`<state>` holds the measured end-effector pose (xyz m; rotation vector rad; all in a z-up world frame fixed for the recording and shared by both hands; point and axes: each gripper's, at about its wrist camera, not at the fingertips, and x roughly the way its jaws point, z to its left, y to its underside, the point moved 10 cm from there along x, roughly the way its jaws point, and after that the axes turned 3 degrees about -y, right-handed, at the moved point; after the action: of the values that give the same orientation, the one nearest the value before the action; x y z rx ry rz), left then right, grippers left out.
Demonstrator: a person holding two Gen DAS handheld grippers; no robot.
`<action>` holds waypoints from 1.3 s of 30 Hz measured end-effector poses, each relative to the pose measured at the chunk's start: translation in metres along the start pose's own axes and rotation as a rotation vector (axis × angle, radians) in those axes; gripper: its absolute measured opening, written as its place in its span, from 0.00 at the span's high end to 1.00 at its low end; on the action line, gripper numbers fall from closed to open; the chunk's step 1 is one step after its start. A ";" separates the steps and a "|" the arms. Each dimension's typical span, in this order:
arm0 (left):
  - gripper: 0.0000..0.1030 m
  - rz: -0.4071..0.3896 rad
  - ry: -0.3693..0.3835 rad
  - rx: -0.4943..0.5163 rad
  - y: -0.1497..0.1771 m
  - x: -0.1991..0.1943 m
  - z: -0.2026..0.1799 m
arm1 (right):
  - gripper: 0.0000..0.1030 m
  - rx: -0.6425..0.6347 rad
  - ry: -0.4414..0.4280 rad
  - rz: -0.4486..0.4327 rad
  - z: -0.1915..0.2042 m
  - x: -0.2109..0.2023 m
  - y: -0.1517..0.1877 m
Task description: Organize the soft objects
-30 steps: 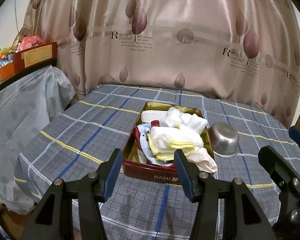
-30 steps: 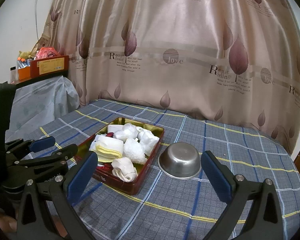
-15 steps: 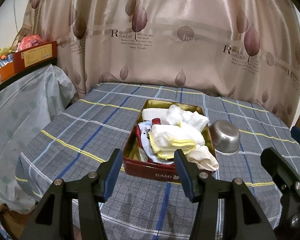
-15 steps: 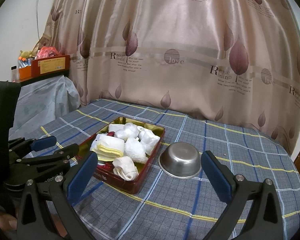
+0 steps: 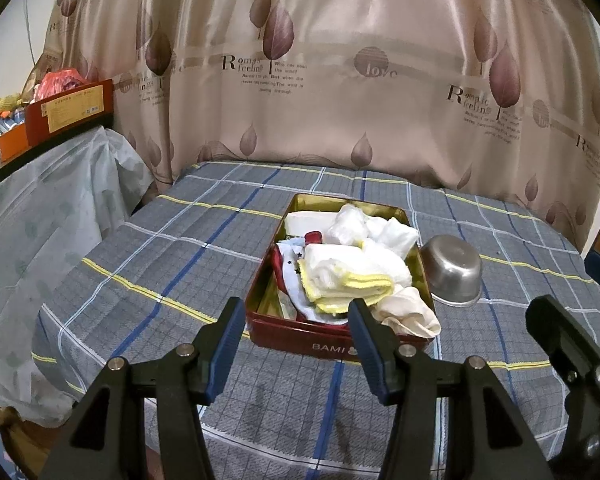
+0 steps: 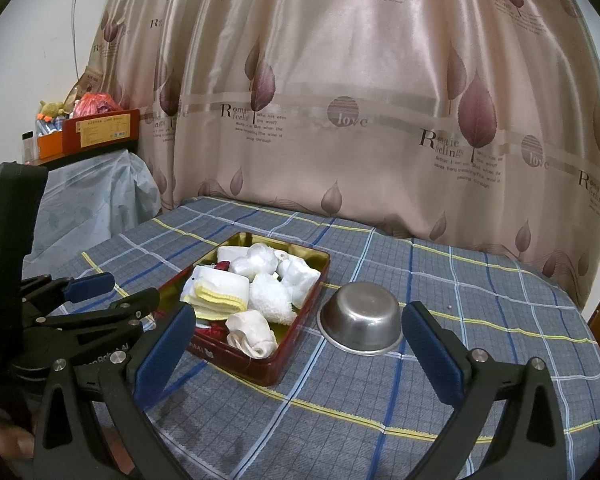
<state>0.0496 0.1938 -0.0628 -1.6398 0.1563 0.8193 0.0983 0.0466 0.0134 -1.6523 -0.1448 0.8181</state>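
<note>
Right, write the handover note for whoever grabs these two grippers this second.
Left gripper: open, empty, held short of the near end of the red tin.
Right gripper: open wide, empty, in front of the steel bowl.
The tin sits mid-table on the plaid cloth, piled with soft cloths: a yellow-edged towel on top, a cream sock drooping over the near rim.
The bowl lies upside down to the tin's right, apart from it.
Done: nothing gripped yet. Left: sorting the cloths, presumably starting with the sock.
</note>
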 end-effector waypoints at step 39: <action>0.43 -0.048 -0.001 0.043 -0.002 -0.010 -0.009 | 0.00 0.085 0.120 0.027 -0.090 -0.010 0.031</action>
<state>0.0472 0.1831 -0.0554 -1.5969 0.1329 0.7754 0.1325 -0.0398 -0.0080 -1.6209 -0.0031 0.7332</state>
